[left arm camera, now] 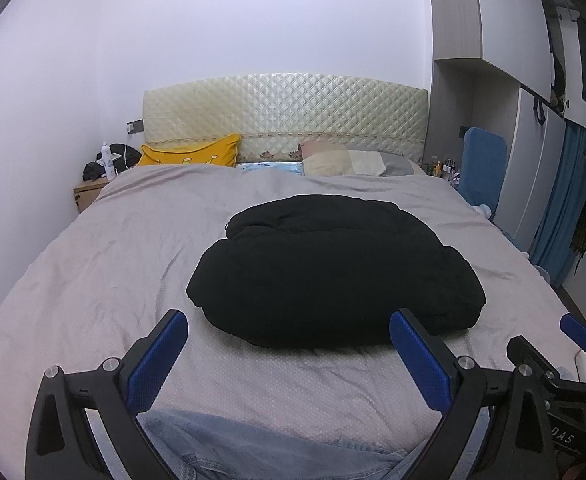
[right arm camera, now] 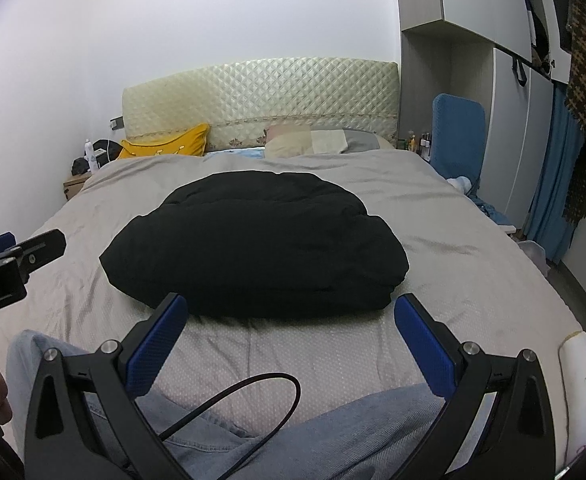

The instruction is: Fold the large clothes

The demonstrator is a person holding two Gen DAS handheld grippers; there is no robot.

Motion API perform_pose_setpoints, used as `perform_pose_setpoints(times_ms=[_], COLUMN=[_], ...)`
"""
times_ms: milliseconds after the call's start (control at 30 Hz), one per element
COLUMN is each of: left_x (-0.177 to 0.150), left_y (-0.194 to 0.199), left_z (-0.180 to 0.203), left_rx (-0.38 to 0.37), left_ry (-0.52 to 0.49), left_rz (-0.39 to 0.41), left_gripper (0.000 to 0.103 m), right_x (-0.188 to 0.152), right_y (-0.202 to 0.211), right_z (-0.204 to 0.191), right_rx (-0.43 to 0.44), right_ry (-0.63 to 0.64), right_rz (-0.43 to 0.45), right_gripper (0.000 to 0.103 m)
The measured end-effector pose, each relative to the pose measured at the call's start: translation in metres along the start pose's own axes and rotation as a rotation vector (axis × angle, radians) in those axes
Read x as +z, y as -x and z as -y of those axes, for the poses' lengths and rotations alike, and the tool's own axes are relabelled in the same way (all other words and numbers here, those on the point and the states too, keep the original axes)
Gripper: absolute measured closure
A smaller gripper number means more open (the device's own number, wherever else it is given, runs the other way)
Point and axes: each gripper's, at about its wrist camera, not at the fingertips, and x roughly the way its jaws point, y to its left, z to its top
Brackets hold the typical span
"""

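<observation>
A bulky black garment (left arm camera: 333, 268) lies folded into a thick bundle in the middle of the grey bedspread (left arm camera: 113, 264); it also shows in the right wrist view (right arm camera: 257, 244). My left gripper (left arm camera: 289, 320) is open and empty, held just short of the bundle's near edge. My right gripper (right arm camera: 291, 304) is open and empty, also just short of the near edge. The right gripper shows at the right edge of the left wrist view (left arm camera: 573, 332), and the left gripper's body at the left edge of the right wrist view (right arm camera: 9, 268).
The person's jeans-clad legs (right arm camera: 333, 432) and a black cable (right arm camera: 253, 396) are at the bed's foot. Pillows (left arm camera: 191, 152) lie by the quilted headboard (left arm camera: 285, 112). A nightstand (left arm camera: 89, 192) stands at left; a blue chair (right arm camera: 459, 136) and wardrobe (right arm camera: 505, 120) at right.
</observation>
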Motion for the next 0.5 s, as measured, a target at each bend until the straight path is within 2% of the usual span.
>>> perform_pose_setpoints(times_ms=[233,500], left_x=[-0.0021,-0.004], left_y=[-0.0007,-0.003], left_z=[0.0016,0.0023], left_rx=[0.006,0.009], left_ry=[-0.003,0.001], left_rz=[-0.006,-0.008], left_gripper=[0.001,0.001], right_x=[-0.0008,-0.0031], right_y=[-0.0002,-0.0034], right_z=[0.0038,0.0014], right_rx=[0.004,0.053], right_ry=[-0.014,-0.004], right_rz=[-0.001,-0.02], right_gripper=[0.0,0.0])
